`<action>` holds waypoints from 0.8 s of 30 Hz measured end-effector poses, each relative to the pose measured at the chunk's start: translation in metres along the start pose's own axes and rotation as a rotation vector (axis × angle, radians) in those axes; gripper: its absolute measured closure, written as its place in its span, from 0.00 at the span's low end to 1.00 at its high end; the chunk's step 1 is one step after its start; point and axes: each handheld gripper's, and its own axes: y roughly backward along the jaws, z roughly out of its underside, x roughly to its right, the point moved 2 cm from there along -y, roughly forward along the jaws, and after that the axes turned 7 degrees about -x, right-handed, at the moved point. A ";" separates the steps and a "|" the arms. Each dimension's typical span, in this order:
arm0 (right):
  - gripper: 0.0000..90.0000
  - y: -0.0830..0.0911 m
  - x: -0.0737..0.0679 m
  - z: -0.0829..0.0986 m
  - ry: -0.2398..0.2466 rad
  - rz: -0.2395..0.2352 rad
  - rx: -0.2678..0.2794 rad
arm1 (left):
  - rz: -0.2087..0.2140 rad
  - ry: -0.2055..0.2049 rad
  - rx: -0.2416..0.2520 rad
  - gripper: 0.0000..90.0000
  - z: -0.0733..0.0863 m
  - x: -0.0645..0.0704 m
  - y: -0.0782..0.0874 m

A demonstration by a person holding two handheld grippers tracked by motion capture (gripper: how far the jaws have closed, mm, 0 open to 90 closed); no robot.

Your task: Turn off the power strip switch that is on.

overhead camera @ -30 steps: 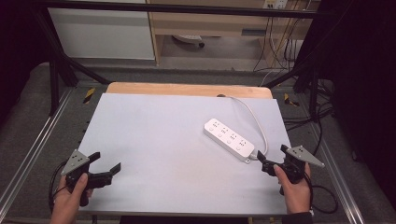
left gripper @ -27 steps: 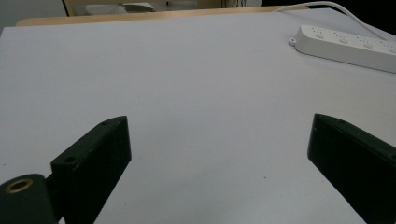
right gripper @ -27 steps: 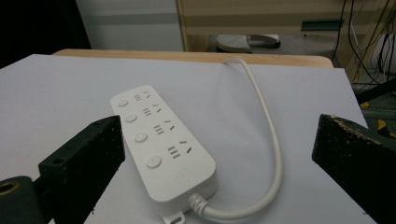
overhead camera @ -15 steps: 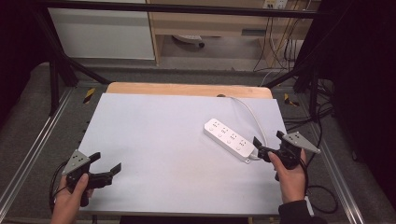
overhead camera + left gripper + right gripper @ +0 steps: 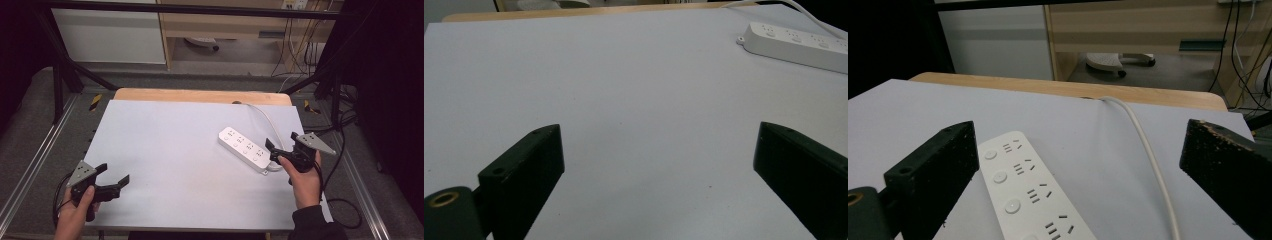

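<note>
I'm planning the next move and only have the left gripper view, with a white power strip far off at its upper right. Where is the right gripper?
Observer: In the high view, the right gripper is at the near end of the white plastic power strip.
Operator: Open or shut?
Observer: Open. In the right gripper view its black jaws stand wide apart.
Operator: Where does the cord go?
Observer: The white cord runs back to the table's far wooden edge.
</note>
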 end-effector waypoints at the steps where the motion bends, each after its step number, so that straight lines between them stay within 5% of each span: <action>1: 0.03 0.000 -0.001 0.000 -0.001 -0.003 0.001 | 0.000 0.001 0.000 0.07 0.000 0.000 0.000; 24: 0.09 -0.029 -0.018 -0.007 0.011 -0.042 -0.029 | 0.000 -0.001 -0.008 0.07 0.001 0.000 -0.001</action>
